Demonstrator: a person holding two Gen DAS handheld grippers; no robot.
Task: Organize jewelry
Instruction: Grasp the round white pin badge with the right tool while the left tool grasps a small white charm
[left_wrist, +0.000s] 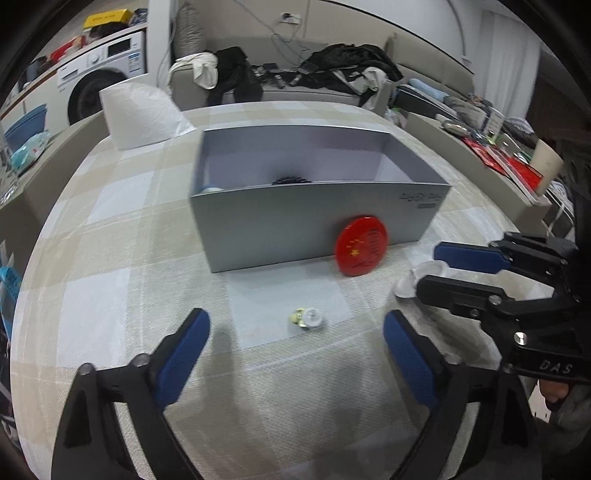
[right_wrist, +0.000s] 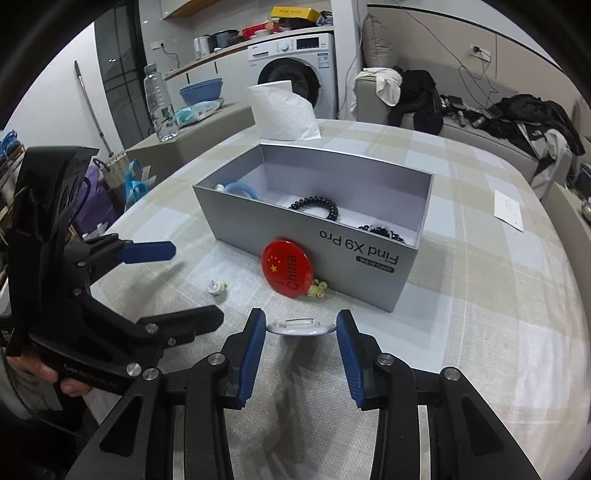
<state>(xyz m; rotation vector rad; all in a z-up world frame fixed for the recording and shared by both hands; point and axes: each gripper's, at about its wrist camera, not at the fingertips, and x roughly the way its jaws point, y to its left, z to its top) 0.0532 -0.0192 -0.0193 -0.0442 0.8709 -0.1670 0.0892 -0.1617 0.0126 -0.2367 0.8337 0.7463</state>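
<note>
A grey open box (left_wrist: 295, 218) (right_wrist: 369, 258) stands on the checked table and holds black bead bracelets (right_wrist: 317, 205) and a pale blue ring (right_wrist: 242, 190). A red round China badge (left_wrist: 362, 245) (right_wrist: 286, 269) leans on its front wall. A small clear-and-yellow trinket (left_wrist: 308, 318) (right_wrist: 217, 287) lies just ahead of my open left gripper (left_wrist: 295, 350) (right_wrist: 184, 284). A white round badge (right_wrist: 299, 326) (left_wrist: 415, 278) lies face down between the tips of my open right gripper (right_wrist: 301, 328) (left_wrist: 428, 271). A small cream flower piece (right_wrist: 317, 290) lies by the red badge.
A white tissue pack (left_wrist: 142, 114) (right_wrist: 282, 110) stands behind the box. A white paper slip (right_wrist: 509, 210) lies at the right of the table. A sofa with clothes, a washing machine (right_wrist: 295, 70) and a water bottle (right_wrist: 160, 101) stand beyond the table.
</note>
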